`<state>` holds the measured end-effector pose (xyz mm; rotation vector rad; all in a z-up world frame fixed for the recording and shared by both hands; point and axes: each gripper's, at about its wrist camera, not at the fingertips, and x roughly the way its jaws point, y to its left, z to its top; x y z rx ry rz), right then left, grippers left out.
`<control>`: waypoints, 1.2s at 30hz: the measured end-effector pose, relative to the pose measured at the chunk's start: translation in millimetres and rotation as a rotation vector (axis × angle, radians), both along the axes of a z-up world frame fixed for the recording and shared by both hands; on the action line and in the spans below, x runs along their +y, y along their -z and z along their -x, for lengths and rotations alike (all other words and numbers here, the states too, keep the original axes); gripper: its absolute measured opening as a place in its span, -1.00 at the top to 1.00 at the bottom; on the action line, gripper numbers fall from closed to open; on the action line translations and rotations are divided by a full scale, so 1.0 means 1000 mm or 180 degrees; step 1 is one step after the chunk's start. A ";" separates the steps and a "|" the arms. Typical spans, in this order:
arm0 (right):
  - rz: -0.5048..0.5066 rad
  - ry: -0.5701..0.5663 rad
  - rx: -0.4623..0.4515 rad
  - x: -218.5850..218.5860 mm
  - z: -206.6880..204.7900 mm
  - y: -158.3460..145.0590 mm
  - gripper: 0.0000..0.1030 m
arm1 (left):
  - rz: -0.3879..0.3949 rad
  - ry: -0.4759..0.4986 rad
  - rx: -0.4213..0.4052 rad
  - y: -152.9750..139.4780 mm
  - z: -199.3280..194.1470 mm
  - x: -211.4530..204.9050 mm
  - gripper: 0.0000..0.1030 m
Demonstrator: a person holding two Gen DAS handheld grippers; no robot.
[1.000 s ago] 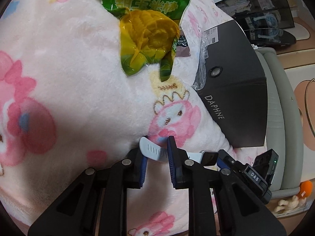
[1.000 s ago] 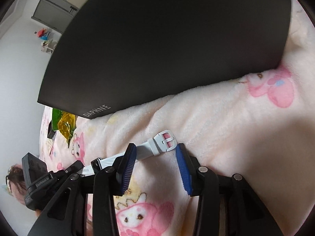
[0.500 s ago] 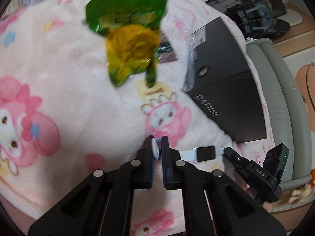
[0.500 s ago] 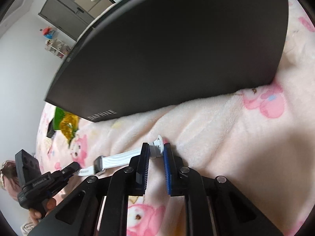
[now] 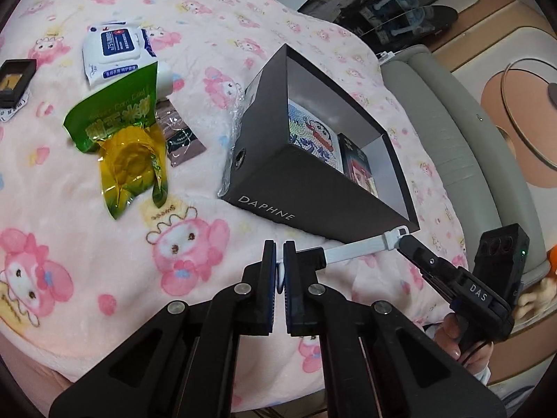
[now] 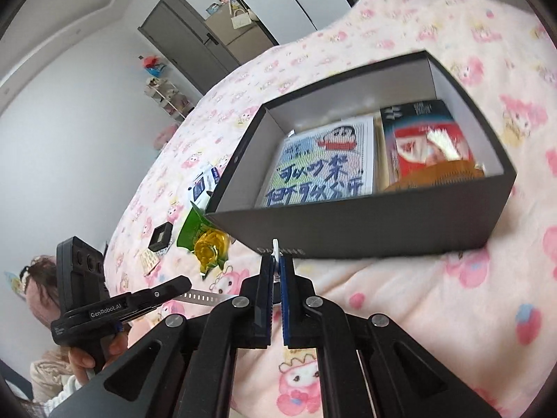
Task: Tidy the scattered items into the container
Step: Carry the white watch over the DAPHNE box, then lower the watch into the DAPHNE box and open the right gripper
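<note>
Both ends of the watch (image 5: 358, 246) are pinched: the left gripper (image 5: 279, 271) and right gripper (image 6: 276, 271) each have their jaws closed on a strap end, the band stretched between them above the bed (image 5: 104, 244). Best to carry it level over the box (image 6: 383, 233) rim (just ahead), then release both ends together.

A home bedroom, by the look of it. Bed spread with a plush pink cartoon-print blanket (image 5: 87, 209), padded grey bed frame (image 5: 452, 132) alongside, grey wardrobe doors (image 6: 188, 38) and a small shelf of toys (image 6: 167, 97) against plain white walls.
</note>
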<state>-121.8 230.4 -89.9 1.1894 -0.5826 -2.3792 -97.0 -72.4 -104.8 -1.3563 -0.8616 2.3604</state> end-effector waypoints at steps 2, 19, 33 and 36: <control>0.0011 0.0014 -0.0022 -0.001 -0.001 0.000 0.96 | -0.0081 0.0008 0.0013 -0.003 0.000 0.000 0.96; -0.0022 0.0094 0.0482 0.034 0.031 -0.076 0.96 | -0.0005 0.0686 0.0527 -0.087 0.101 0.053 0.96; -0.0401 0.0259 0.0072 0.056 0.174 -0.051 0.96 | 0.0362 0.0426 -0.0047 -0.043 0.252 0.084 0.96; -0.0427 0.0433 0.0059 0.065 0.196 -0.038 0.95 | 0.0389 0.0217 0.0014 -0.034 0.268 0.081 0.96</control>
